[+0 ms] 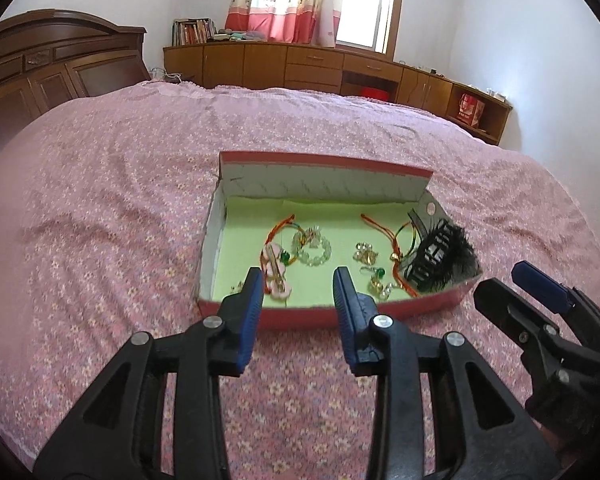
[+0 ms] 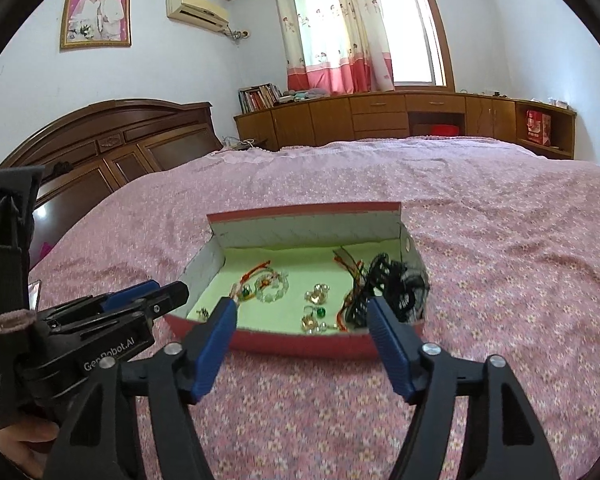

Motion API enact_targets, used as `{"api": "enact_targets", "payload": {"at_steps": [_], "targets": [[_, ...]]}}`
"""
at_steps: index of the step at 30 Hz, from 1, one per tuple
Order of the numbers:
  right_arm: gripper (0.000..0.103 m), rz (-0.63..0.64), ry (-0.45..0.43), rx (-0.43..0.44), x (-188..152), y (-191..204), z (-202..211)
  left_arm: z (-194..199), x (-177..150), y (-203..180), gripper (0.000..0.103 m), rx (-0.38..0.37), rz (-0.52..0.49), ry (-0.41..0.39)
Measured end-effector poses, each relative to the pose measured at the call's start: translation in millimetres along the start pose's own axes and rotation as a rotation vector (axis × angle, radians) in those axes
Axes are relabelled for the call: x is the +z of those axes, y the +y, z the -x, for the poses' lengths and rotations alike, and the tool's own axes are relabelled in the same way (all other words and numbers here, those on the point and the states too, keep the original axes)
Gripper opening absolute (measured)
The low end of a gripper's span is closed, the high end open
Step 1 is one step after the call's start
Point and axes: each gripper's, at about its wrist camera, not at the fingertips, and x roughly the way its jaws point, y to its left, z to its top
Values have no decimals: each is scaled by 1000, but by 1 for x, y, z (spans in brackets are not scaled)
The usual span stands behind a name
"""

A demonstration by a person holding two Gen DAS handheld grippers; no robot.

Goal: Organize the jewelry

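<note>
Two black hand-held grippers with ribbed blue pads hover over a pink floral bedspread point(image 1: 100, 208): the left hand-held gripper point(image 1: 296, 284) narrowly parted, the right hand-held gripper point(image 2: 300, 316) spread wide, both empty. Just beyond, a red cardboard box point(image 2: 300, 342) lined pale green holds beaded bracelets point(image 1: 312, 246), gold earrings point(image 2: 316, 294) and a black feathered hair claw point(image 1: 436, 260). Open bedspread surrounds it.

A shallow red box point(image 1: 440, 305) with white inner walls and a pale green floor lies open on the pink bed. At its left lie a clear bead bracelet point(image 1: 314, 249), an orange cord point(image 1: 278, 229) and a pink flower clip point(image 1: 277, 276). Gold-and-pearl earrings point(image 1: 365, 255) sit mid-floor. At the right, a black feathered hair claw point(image 1: 436, 258) leans against the wall, beside another orange cord point(image 1: 384, 230).
</note>
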Motion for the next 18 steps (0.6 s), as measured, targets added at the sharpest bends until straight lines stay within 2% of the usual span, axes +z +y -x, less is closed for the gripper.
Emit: {"api": "enact_targets", "payload": {"at_steps": [4,18], "targets": [[77,13,0,-19,-9,3,5,0,-9,-2,30,13,-5,13],[79,4,-4,-47,-19,-2,9,5,-17,0,30,31,10,0]]}}
